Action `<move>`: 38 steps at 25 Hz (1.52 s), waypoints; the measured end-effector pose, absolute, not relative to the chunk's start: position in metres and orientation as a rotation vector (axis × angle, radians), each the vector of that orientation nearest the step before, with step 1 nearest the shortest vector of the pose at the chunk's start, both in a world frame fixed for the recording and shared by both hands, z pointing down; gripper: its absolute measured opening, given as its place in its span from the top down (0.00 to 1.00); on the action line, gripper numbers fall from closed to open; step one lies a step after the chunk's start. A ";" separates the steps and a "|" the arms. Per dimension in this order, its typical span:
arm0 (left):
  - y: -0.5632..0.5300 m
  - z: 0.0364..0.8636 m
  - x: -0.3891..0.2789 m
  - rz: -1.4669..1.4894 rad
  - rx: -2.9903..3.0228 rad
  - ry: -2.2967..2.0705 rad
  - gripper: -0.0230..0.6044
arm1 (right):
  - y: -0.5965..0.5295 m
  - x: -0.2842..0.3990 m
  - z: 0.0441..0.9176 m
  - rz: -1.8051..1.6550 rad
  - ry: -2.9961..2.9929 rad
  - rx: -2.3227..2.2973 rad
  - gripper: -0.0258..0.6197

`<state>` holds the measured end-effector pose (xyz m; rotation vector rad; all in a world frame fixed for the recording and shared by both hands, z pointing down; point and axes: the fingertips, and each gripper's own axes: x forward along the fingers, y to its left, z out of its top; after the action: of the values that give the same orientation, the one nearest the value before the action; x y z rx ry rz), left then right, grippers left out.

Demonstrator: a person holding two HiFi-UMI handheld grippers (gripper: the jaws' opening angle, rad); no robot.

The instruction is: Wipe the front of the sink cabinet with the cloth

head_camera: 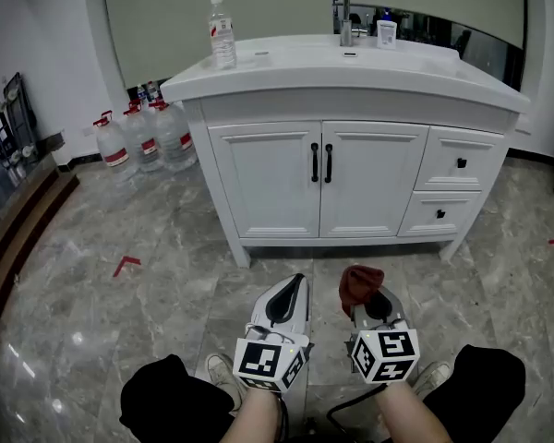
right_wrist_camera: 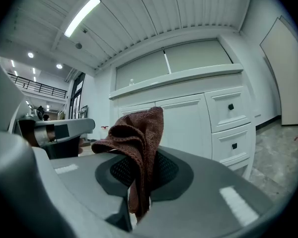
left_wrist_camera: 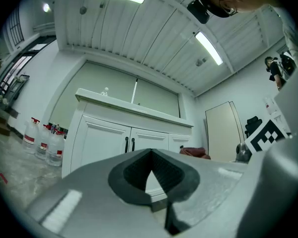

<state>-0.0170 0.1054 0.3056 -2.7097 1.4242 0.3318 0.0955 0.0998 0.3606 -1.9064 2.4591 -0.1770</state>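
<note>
Right gripper [right_wrist_camera: 139, 175]: jaws clamped on a reddish-brown cloth [right_wrist_camera: 136, 133], bunched upward at centre. White sink cabinet [right_wrist_camera: 188, 118] at 1 o'clock; two drawers [right_wrist_camera: 232, 108] with dark knobs at 3 o'clock. Ceiling light strip [right_wrist_camera: 81, 16] at 11 o'clock.

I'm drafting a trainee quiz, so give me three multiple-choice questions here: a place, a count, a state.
1. Where is the clear plastic bottle? A white countertop, left of the metal tap; B floor; C drawer.
2. How many black-knobbed drawers has the white sink cabinet? A one; B two; C four.
3. The right hand-held gripper is: A open; B shut on the dark red knitted cloth; C pressing a door.
Answers: A, it stands there; B, two stacked at right; B, cloth pinched between its jaws.
</note>
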 end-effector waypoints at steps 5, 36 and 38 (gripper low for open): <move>0.097 0.311 -0.032 0.279 -2.668 1.447 0.96 | 0.087 0.086 0.369 -0.208 2.470 -1.878 0.84; -0.122 0.303 -0.178 0.231 -2.536 1.604 0.96 | -0.164 -0.075 0.339 -0.208 2.597 -1.610 0.84; -0.134 0.294 -0.190 0.215 -2.534 1.578 0.96 | -0.181 -0.093 0.326 -0.185 2.602 -1.593 0.84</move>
<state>-0.1902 -0.1344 0.2942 -2.5336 1.5778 0.2148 -0.0935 -0.1810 0.3263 -1.5930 2.6018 -0.1849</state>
